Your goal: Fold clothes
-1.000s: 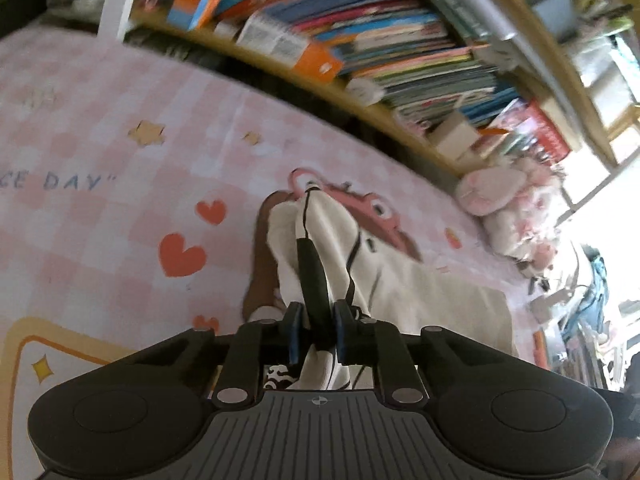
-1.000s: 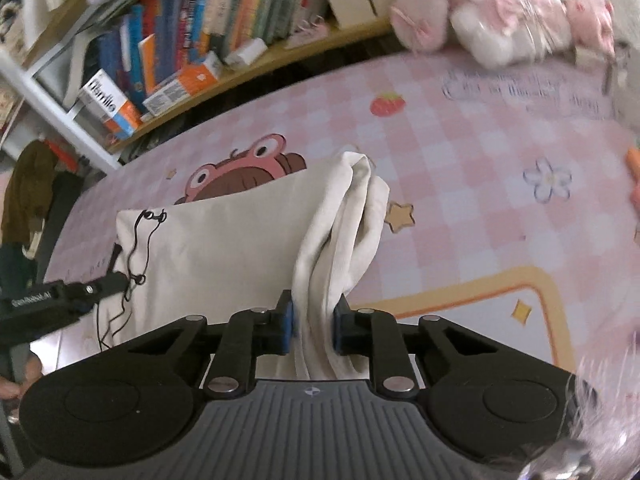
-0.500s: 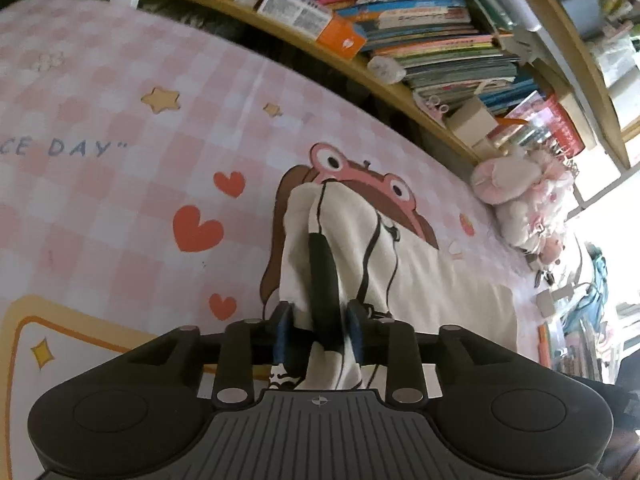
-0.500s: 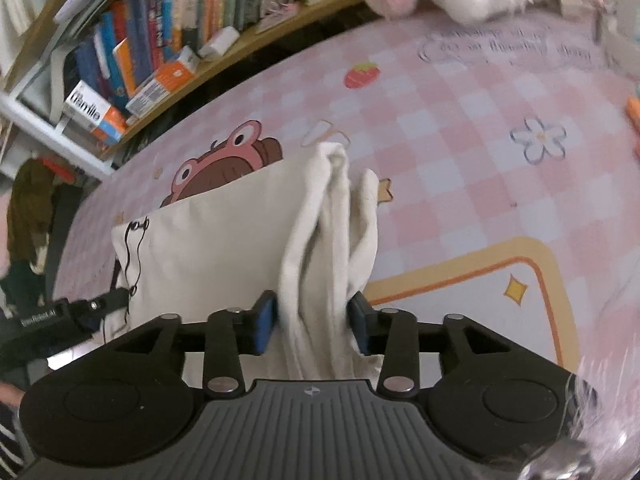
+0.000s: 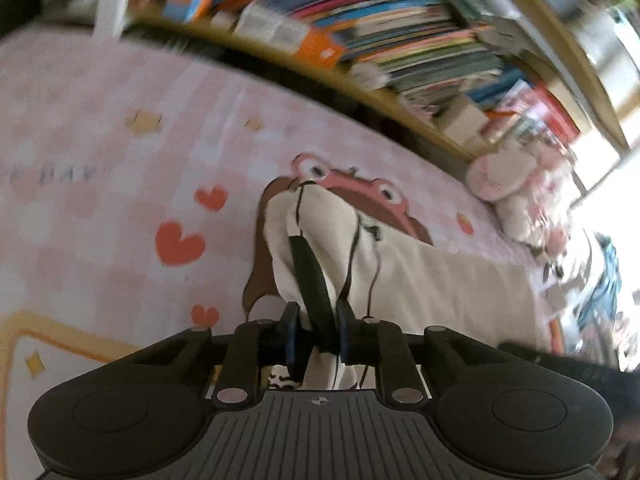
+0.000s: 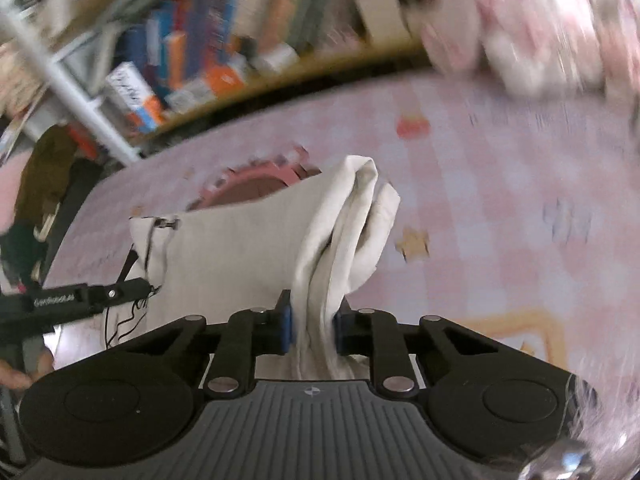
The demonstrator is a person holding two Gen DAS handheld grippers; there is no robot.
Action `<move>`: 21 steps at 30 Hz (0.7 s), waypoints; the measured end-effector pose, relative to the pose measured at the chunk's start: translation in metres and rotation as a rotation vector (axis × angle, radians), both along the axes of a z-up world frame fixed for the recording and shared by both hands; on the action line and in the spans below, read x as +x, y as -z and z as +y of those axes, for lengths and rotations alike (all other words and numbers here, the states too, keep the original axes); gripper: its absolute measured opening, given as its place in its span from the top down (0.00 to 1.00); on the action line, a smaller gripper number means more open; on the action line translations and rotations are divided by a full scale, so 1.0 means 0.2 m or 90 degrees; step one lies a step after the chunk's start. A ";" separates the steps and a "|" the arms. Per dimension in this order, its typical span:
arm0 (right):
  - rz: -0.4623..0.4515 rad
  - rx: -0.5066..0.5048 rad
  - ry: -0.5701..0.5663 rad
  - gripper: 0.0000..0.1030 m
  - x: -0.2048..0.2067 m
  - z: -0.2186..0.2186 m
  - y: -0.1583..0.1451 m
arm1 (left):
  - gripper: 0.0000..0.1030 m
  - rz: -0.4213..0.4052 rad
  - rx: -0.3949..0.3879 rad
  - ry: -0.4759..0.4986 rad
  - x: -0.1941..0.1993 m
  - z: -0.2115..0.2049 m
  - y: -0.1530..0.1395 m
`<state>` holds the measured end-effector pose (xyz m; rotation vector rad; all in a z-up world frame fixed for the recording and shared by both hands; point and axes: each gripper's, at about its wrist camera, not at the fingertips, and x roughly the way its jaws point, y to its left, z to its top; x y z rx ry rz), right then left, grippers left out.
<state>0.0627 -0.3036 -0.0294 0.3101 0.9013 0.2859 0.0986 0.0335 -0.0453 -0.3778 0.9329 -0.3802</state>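
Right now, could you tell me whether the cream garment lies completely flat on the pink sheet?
No, the cream garment is bunched and lifted where the right gripper pinches it.

Both the left tool (image 5: pixel 318 334) and the right tool (image 6: pixel 312 326), tilted downward, are closing on bunched cloth.

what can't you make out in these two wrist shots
- Left wrist view: the book spines on the wooden shelf are motion-blurred, so titles are unreadable.
- Left wrist view: the lower end of the cream fabric garment is hidden behind the left gripper body.
- Right wrist view: the pink plush toys are smeared and cut by the top edge.
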 end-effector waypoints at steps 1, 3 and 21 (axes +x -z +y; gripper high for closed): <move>-0.003 -0.008 -0.004 0.83 -0.01 0.00 -0.01 | 0.83 0.002 -0.002 0.002 0.00 0.00 0.00; 0.016 -0.007 -0.002 0.83 0.00 -0.01 0.00 | 0.83 0.010 -0.009 0.004 0.00 0.01 0.00; 0.115 0.117 0.066 0.61 0.04 -0.17 0.18 | 0.66 0.078 -0.086 -0.025 0.05 0.08 0.12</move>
